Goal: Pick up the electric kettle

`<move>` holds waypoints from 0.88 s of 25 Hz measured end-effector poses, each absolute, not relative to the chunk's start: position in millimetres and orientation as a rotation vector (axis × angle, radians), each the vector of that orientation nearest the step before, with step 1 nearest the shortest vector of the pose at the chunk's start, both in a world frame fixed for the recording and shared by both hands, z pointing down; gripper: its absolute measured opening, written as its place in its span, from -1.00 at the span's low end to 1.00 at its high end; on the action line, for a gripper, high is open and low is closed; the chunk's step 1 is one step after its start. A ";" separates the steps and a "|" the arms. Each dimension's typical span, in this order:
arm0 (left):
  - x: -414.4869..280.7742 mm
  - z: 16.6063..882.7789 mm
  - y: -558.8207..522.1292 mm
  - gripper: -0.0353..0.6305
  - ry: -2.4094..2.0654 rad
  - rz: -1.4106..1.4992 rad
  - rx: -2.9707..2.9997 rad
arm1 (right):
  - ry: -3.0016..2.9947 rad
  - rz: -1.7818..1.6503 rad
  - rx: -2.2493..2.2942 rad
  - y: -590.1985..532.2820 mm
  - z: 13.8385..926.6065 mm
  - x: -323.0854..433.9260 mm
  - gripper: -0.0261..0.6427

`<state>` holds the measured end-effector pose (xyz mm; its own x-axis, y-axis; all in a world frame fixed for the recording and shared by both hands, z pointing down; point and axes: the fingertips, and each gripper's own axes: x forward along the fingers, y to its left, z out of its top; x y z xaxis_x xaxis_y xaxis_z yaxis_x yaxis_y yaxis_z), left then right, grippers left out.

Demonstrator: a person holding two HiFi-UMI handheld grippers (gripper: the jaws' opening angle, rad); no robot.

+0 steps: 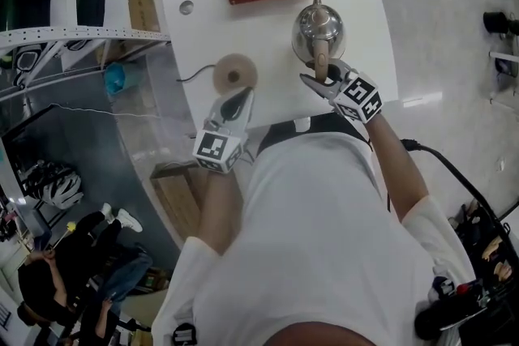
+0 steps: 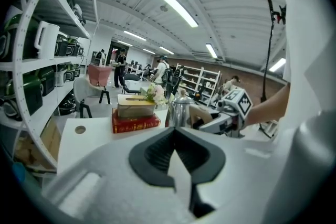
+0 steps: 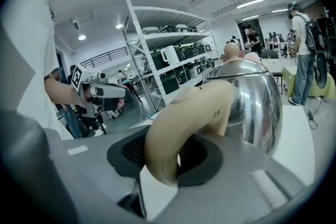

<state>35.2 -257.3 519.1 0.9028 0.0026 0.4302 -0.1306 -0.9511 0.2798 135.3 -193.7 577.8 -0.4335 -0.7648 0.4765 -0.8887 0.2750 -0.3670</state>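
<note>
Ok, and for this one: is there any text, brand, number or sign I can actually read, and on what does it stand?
No legible text anywhere in these views.
On the red book under the tissue box: faint marks on the spine, too blurred to read.
On the cubes of the left gripper and right gripper: square black-and-white markers only, no letters or digits.
On the electric kettle: no brand visible.

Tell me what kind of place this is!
Probably a big testing lab or storeroom, not a home: tall metal shelves full of kettles, long ceiling strip lights, and people standing about.
</note>
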 end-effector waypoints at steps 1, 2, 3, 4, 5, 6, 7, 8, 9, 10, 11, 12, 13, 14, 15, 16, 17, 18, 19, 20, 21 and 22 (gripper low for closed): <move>39.7 519.6 -256.0 -0.89 -0.099 0.626 2.762 | -2.336 0.890 1.544 -192.6 580.1 140.7 -0.55; 43.7 520.2 -254.9 -0.89 -0.103 0.626 2.760 | -2.335 0.896 1.548 -191.7 582.4 145.9 -0.55; 47.5 521.0 -253.9 -0.89 -0.107 0.628 2.758 | -2.334 0.903 1.550 -190.8 584.9 150.9 -0.55; 51.3 521.9 -253.2 -0.89 -0.113 0.630 2.757 | -2.333 0.908 1.552 -190.1 587.5 155.9 -0.55; 55.0 522.6 -252.6 -0.89 -0.120 0.632 2.755 | -2.333 0.913 1.553 -189.6 590.1 160.9 -0.55; 58.6 523.3 -252.3 -0.89 -0.128 0.634 2.754 | -2.334 0.917 1.553 -189.1 592.6 165.8 -0.55; 62.1 523.9 -252.3 -0.89 -0.136 0.634 2.752 | -2.334 0.920 1.552 -188.7 594.9 170.6 -0.55; 65.6 524.5 -252.4 -0.89 -0.143 0.635 2.749 | -2.335 0.923 1.552 -188.4 597.1 175.4 -0.55; 69.1 525.3 -252.6 -0.89 -0.149 0.637 2.747 | -2.335 0.926 1.551 -188.1 599.0 180.0 -0.55; 72.4 526.2 -252.8 -0.89 -0.153 0.641 2.746 | -2.335 0.929 1.551 -187.8 600.6 184.5 -0.55; 75.5 527.2 -252.9 -0.89 -0.157 0.645 2.744 | -2.335 0.932 1.551 -187.6 602.2 188.7 -0.55; 78.3 528.3 -252.8 -0.89 -0.160 0.649 2.742 | -2.335 0.934 1.550 -187.3 603.7 192.4 -0.55; 80.8 529.4 -252.8 -0.89 -0.163 0.653 2.739 | -2.336 0.936 1.549 -187.0 605.1 195.7 -0.55; 83.0 530.3 -252.7 -0.89 -0.167 0.658 2.736 | -2.335 0.937 1.548 -186.6 606.5 198.5 -0.55; 85.3 531.1 -252.6 -0.89 -0.169 0.662 2.734 | -2.335 0.938 1.547 -186.3 607.9 201.1 -0.55; 87.7 531.7 -252.4 -0.89 -0.171 0.664 2.732 | -2.336 0.940 1.548 -186.1 609.3 203.8 -0.55; 90.4 532.1 -252.4 -0.89 -0.172 0.667 2.730 | -2.337 0.942 1.549 -186.3 610.7 206.5 -0.55; 92.9 532.6 -252.5 -0.89 -0.172 0.669 2.729 | -2.338 0.944 1.551 -186.8 612.2 209.1 -0.55; 95.1 533.2 -252.5 -0.89 -0.172 0.671 2.728 | -2.339 0.946 1.552 -187.4 613.7 211.6 -0.55; 97.1 533.9 -252.5 -0.89 -0.172 0.675 2.727 | -2.338 0.947 1.553 -188.1 615.3 214.0 -0.55; 99.0 534.8 -252.2 -0.89 -0.171 0.679 2.725 | -2.338 0.948 1.553 -188.5 616.8 216.3 -0.55; 100.7 535.9 -251.6 -0.89 -0.171 0.684 2.723 | -2.338 0.949 1.553 -188.7 618.4 218.4 -0.55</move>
<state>100.7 -251.6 535.9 0.8777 -0.0357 0.4780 -0.1929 -0.9392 0.2841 218.4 -188.7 618.4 -0.4392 -0.7637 0.4732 -0.8774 0.2514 -0.4085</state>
